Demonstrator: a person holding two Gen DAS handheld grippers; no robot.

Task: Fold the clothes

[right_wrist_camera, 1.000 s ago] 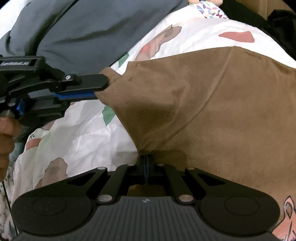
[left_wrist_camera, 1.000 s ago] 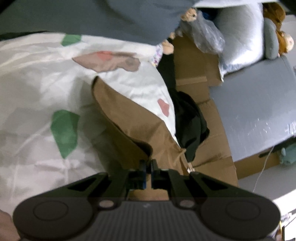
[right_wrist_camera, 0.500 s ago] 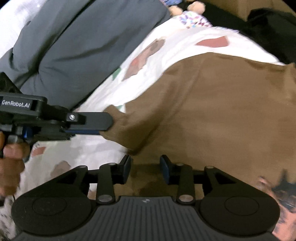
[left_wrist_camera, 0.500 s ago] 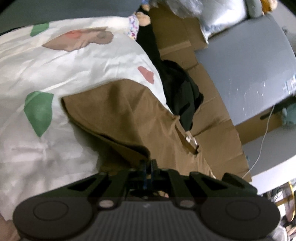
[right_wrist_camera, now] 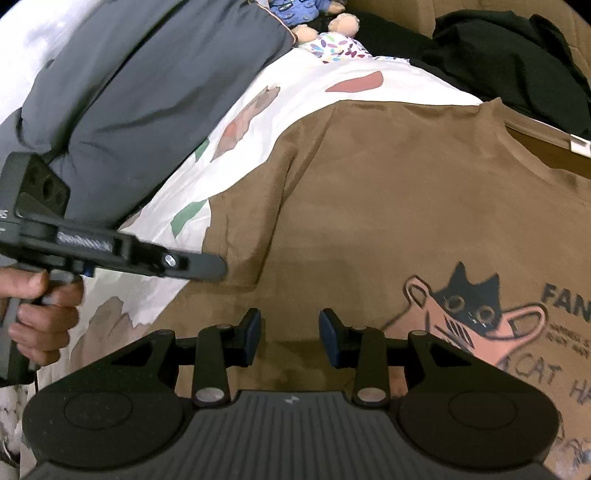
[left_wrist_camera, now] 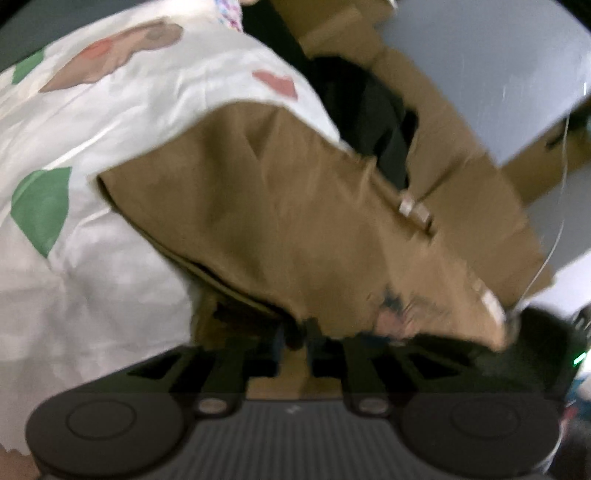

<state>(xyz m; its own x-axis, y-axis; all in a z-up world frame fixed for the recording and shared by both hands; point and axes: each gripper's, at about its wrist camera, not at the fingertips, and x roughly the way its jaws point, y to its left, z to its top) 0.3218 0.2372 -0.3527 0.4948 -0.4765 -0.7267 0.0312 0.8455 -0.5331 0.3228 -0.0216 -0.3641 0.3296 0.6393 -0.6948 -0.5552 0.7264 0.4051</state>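
Note:
A brown T-shirt (right_wrist_camera: 388,206) with a cat print lies spread, print up, on the white patterned bed sheet (right_wrist_camera: 295,88). My right gripper (right_wrist_camera: 290,334) stands open just above the shirt's near part, with nothing between its blue pads (right_wrist_camera: 253,332). My left gripper (right_wrist_camera: 210,267), held by a hand (right_wrist_camera: 37,314), has its tip at the shirt's left sleeve edge. In the blurred left wrist view, the left gripper (left_wrist_camera: 297,341) has its jaws opening, and the brown T-shirt (left_wrist_camera: 277,206) hem lies right at their tips, not pinched.
A dark grey duvet (right_wrist_camera: 147,92) is bunched along the far left of the bed. A stuffed doll (right_wrist_camera: 332,33) lies at its head. Beyond the bed edge are a black garment (right_wrist_camera: 498,55), cardboard boxes (left_wrist_camera: 461,184), a grey panel (left_wrist_camera: 480,55) and a thin white cable (left_wrist_camera: 554,240).
Both grippers held pinched folds of the shirt; the right let go first, the left just now. The shirt dropped flat on the sheet, and both grippers moved across it.

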